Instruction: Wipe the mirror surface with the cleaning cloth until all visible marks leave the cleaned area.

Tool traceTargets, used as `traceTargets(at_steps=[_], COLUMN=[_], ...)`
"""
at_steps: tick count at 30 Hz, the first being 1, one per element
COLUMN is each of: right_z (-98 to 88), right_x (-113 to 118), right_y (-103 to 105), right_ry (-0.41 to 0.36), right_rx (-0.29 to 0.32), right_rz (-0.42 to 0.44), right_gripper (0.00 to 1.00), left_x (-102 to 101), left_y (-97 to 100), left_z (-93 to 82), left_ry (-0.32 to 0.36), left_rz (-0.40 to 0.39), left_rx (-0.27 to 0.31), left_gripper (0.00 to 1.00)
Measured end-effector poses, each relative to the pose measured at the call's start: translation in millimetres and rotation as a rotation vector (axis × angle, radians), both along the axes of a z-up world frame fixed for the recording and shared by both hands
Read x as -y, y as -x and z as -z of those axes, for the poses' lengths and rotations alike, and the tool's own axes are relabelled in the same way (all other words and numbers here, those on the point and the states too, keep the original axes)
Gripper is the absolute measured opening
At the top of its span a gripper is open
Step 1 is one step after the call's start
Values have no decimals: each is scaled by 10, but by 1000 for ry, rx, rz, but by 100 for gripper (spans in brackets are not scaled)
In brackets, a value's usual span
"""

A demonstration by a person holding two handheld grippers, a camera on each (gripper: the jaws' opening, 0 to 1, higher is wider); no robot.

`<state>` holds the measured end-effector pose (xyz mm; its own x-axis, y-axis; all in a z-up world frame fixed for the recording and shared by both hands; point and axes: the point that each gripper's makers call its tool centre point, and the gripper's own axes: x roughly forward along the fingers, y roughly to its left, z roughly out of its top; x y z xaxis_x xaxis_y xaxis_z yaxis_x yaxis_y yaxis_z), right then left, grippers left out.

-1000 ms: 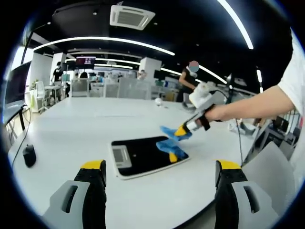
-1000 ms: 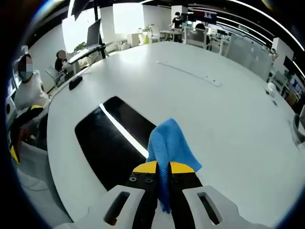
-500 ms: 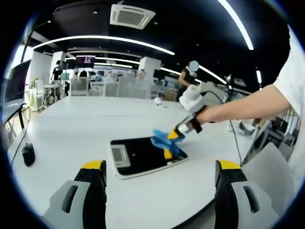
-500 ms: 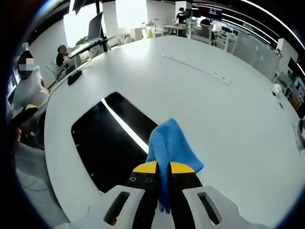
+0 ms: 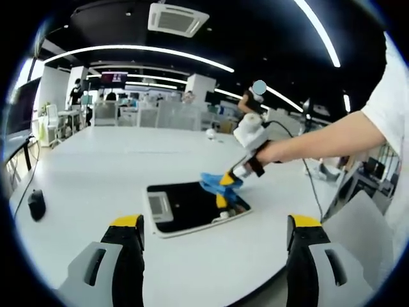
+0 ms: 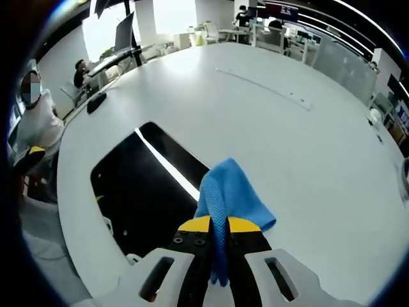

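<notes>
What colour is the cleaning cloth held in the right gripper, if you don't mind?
The cleaning cloth is bright blue, clearest in the right gripper view.

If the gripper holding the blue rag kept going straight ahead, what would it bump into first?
Probably the dark rectangular mirror on the white table. The right gripper, shut on the blue cleaning cloth, points down at its edge; depth is unclear.

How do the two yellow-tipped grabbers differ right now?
The right gripper has its jaws shut on the blue cloth over the dark mirror; the left gripper is open and holds nothing. The right reaches over the mirror, while the left hangs back above the white table. Both have yellow tips.
</notes>
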<state>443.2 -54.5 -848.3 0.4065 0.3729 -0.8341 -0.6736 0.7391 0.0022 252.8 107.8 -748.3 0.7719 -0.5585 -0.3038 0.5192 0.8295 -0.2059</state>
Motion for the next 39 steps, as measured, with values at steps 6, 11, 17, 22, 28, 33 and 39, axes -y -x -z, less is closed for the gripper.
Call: traceTargets(at_steps=[6, 11, 17, 22, 28, 33, 39], right_z=[16, 39, 67, 71, 58, 59, 66], right_x=[-8, -3, 7, 4, -15, -19, -25], right_y=[22, 0, -47, -58, -18, -16, -37], right_ry=[-5, -2, 2, 9, 28, 30, 28], right_rx=[-9, -9, -10, -5, 2, 1, -2], right_rz=[5, 3, 4, 2, -7, -4, 1], right_gripper=[3, 3, 3, 3, 3, 3, 3], left_x=[16, 8, 15, 20, 28, 29, 36], left_y=[6, 1, 2, 3, 9, 12, 14], left_z=[3, 12, 11, 11, 8, 2, -3], left_ry=[-1, -4, 0, 2, 9, 12, 15], left_rz=[12, 10, 11, 14, 17, 19, 21], left_rx=[-1, -1, -2, -1, -3, -1, -1], left_gripper=[92, 92, 92, 92, 92, 92, 92])
